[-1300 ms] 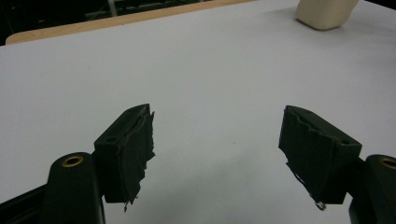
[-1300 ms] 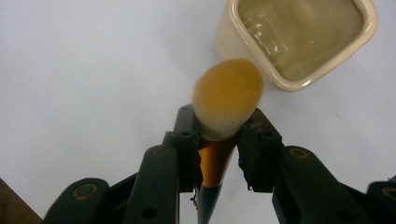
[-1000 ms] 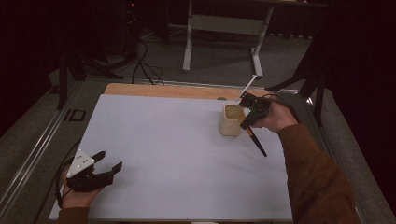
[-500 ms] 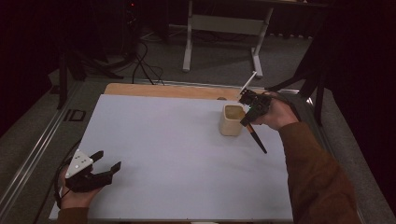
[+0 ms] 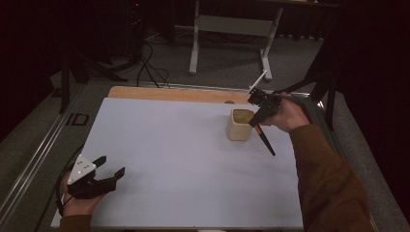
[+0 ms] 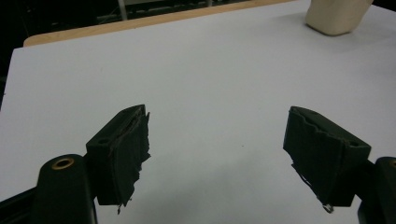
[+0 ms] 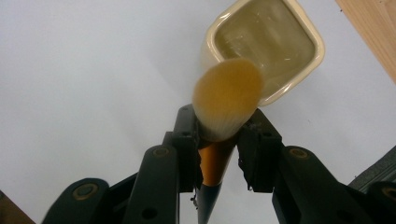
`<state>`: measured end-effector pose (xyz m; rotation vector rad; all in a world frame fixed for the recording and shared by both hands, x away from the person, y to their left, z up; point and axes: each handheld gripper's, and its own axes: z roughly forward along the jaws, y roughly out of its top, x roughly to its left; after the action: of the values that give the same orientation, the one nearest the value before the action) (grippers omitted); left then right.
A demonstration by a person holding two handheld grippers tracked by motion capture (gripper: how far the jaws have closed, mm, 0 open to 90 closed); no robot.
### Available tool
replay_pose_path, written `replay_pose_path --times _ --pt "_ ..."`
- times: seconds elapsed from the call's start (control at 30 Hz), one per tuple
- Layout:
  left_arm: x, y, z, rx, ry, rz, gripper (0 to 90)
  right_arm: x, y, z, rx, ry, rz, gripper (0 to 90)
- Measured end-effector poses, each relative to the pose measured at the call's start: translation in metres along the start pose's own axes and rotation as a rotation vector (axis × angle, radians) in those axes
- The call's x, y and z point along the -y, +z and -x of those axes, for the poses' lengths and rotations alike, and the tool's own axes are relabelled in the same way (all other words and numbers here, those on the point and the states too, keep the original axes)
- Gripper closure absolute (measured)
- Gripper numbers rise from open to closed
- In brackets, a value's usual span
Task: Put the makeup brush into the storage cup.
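- At right of the high view, we see our right gripper (image 5: 260, 110) clamping a makeup brush (image 5: 265, 142), handle slanting down-right, beside the cream cup (image 5: 240, 124); our left gripper (image 5: 99, 173) rests lower left.
- Left gripper view: jaws spread, nothing between.
- Right gripper view: bristles (image 7: 228, 97) point at the cup's mouth (image 7: 268, 42) just above.

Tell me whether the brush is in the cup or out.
Out: the right gripper holds the brush above the empty cup.
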<state>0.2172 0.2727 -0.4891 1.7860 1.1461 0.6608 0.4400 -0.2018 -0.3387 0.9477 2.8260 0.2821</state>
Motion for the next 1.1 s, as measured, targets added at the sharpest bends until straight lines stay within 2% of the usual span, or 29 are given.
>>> replay_pose_path --times 0.2,0.4,1.1 --pt "0.0 0.0 0.0 0.002 -0.001 -0.002 22.5 -0.002 -0.002 0.001 0.004 0.012 0.009 69.6" --pt "0.0 0.0 0.0 0.002 0.0 -0.002 22.5 -0.004 -0.005 0.0 0.01 0.005 0.015 69.6" --pt "0.0 0.001 0.0 0.0 0.001 -0.004 21.5 -0.014 -0.022 0.002 0.032 0.017 0.084 69.6"
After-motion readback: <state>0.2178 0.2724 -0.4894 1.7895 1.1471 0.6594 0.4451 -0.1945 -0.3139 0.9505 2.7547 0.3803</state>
